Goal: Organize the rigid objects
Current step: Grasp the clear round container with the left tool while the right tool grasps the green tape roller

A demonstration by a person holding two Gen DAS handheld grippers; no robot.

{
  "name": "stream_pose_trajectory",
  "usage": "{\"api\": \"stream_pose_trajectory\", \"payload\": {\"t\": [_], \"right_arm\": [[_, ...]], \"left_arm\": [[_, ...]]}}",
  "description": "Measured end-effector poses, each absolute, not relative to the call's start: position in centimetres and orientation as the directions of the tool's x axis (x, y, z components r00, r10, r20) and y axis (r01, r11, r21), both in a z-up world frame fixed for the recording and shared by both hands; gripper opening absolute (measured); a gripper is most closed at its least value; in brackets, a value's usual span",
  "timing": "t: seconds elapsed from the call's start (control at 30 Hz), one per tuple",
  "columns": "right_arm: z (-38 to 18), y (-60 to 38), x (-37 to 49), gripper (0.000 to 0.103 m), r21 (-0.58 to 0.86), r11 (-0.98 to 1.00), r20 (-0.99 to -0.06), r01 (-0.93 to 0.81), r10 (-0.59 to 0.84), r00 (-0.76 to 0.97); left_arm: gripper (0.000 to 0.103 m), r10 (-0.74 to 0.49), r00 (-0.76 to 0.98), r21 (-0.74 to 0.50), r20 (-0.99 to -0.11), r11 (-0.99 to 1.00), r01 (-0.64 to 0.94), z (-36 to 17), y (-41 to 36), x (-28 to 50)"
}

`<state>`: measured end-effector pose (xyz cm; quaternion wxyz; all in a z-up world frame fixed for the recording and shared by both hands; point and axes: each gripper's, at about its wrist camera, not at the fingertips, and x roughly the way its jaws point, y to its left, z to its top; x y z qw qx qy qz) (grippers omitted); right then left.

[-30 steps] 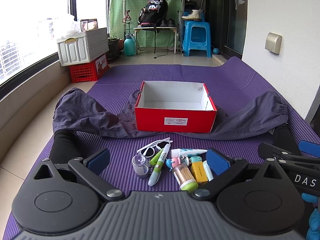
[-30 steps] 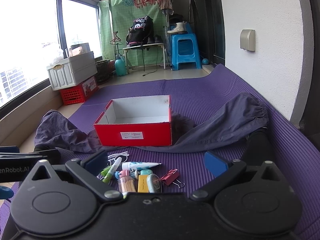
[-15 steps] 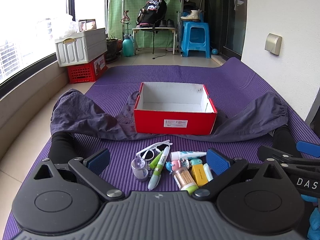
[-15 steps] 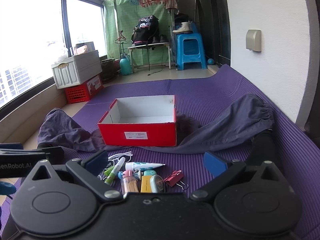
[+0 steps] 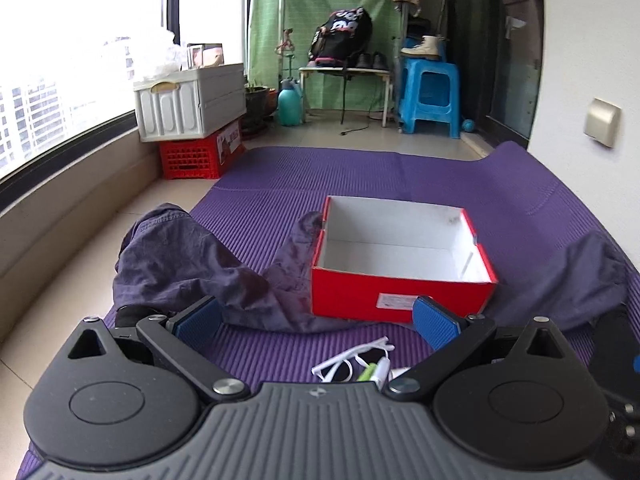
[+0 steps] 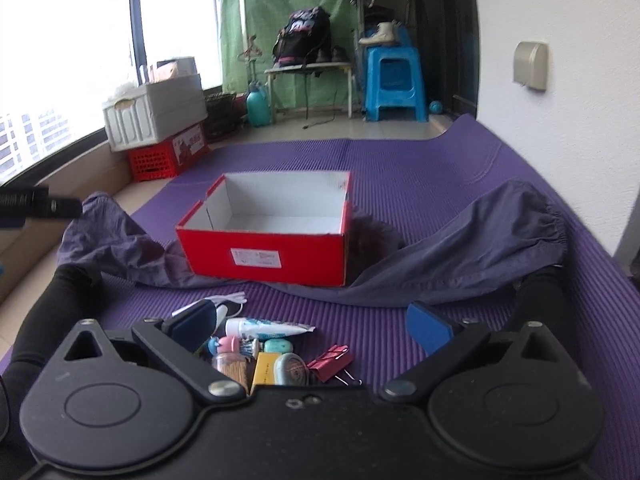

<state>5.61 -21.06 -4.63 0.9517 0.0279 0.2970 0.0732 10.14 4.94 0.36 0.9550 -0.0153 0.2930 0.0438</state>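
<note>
Both grippers hover with their blue ribbed fingers spread wide, holding and touching nothing: the left gripper point(image 5: 316, 322) over white plastic sunglasses point(image 5: 352, 358), the right gripper point(image 6: 312, 322) over a heap of small hard items, among them a squeezed tube point(image 6: 266, 327) and a red metal binder clip point(image 6: 331, 362). These lie on the ridged purple mat point(image 6: 400, 176). Beyond stands the open red cardboard box point(image 6: 266, 236), white inside, on crumpled grey cloth point(image 6: 460, 248).

One red box point(image 6: 267, 255), one sunglasses point(image 5: 352, 360), one tube point(image 6: 266, 327).
</note>
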Motion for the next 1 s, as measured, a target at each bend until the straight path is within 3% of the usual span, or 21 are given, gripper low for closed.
{"api": "stream_pose_trajectory", "payload": {"t": [0.37,0.47,1.0], "right_arm": [[-9.3,-21.0,10.3,0.097,0.064,0.987,-0.656,-0.146,0.152,0.74],[-11.4,-20.2,11.5,0.088,0.053,0.985,-0.696,-0.165,0.155,0.701],[-19.3,-18.3,15.8,0.067,0.152,0.968,-0.823,-0.197,0.235,0.517]], "left_arm": [[0.103,0.111,0.735,0.018,-0.669,0.991,-0.133,-6.6,4.4,15.6],[0.103,0.129,0.69,0.044,-0.712,0.989,-0.139,-9.3,3.7,16.6],[0.102,0.123,0.521,0.034,-0.845,0.984,-0.176,-17.8,4.9,18.8]]}}
